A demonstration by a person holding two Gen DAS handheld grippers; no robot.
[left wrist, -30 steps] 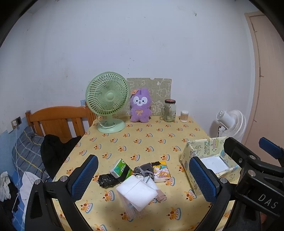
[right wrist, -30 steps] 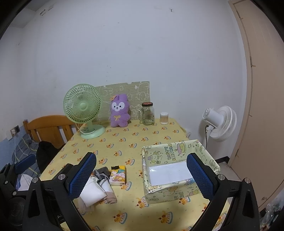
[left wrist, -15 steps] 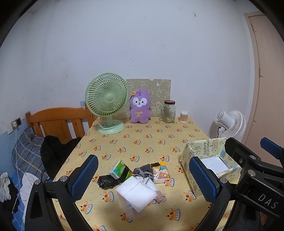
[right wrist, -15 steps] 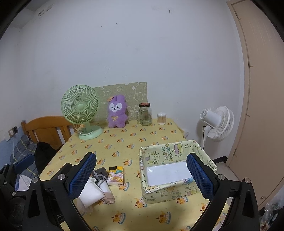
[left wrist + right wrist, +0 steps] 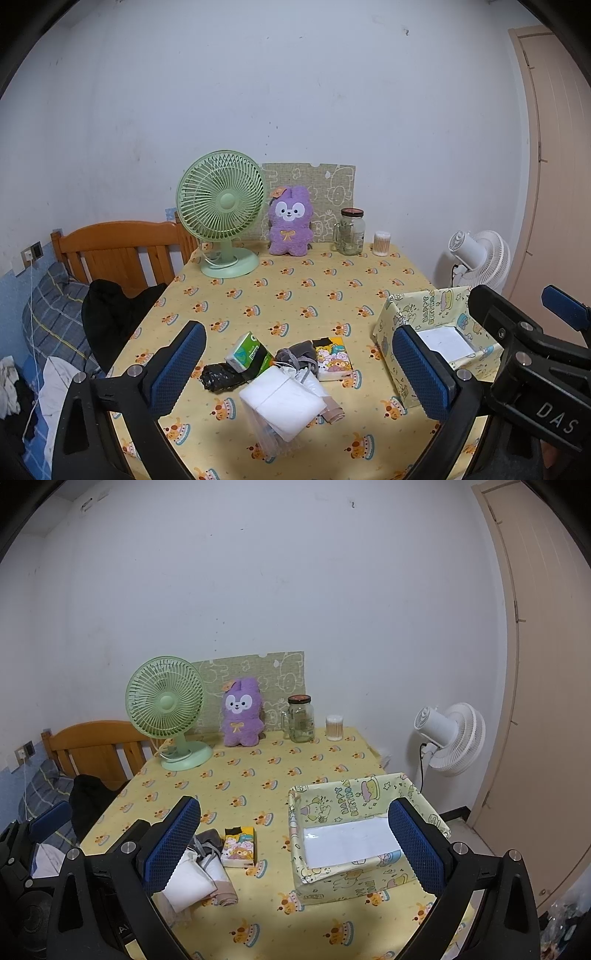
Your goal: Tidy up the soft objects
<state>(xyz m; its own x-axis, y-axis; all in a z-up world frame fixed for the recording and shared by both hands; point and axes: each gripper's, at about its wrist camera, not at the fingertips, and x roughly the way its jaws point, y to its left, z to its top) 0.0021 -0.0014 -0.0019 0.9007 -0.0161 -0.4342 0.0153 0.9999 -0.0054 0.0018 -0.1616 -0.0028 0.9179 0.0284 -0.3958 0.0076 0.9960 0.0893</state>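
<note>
The pile of soft things (image 5: 280, 373) lies directly below the left gripper (image 5: 295, 373), nearer than the right gripper (image 5: 295, 849); both jaws wide open, empty.

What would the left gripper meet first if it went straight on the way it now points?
Probably the pile of soft items, first the white folded cloth between the open left gripper fingers; depth is uncertain.

Even dim indoor light, soft shadows, sharp focus, strong fisheye bending, black corner vignette.
</note>
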